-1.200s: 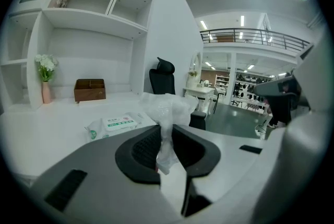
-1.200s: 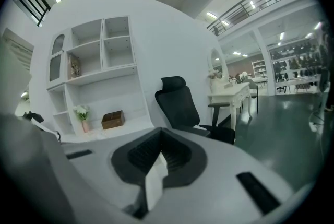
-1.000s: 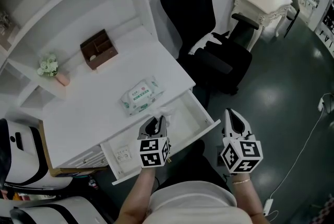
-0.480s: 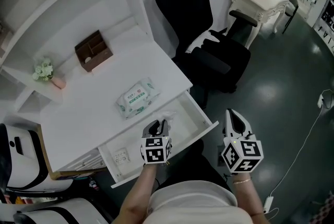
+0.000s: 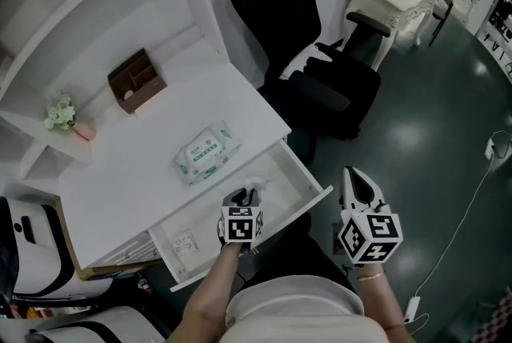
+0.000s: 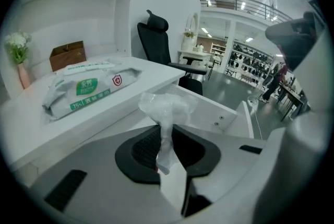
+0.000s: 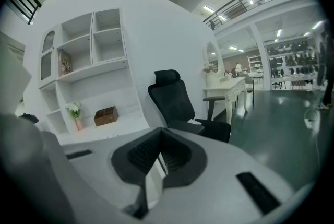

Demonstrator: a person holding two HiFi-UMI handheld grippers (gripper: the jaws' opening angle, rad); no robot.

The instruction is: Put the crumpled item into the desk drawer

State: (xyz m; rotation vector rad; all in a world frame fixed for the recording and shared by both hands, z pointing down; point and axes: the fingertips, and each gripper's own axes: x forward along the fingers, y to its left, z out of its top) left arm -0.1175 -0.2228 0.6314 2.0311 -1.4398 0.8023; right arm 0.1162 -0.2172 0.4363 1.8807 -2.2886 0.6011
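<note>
Pinching the crumpled item [image 6: 166, 107] tight in the left gripper [image 6: 166, 140], over the open drawer [image 5: 306, 178]. Right gripper [image 7: 158, 157] closed, holding nothing. "75%" printed on the wipes pack [image 6: 90, 87] on the counter [image 5: 136, 165].

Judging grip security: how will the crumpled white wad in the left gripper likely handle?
Probably floppy: the wad bunches loosely above the left gripper's pinch. Likely very light, since it looks thin and translucent, so it may cling or drift.

Left tool [image 6: 165, 157] clamps crumpled item [image 6: 166, 108]; wipes pack [image 6: 88, 87] on desk [image 6: 152, 69], drawer [image 6: 219, 112] open beyond.
</note>
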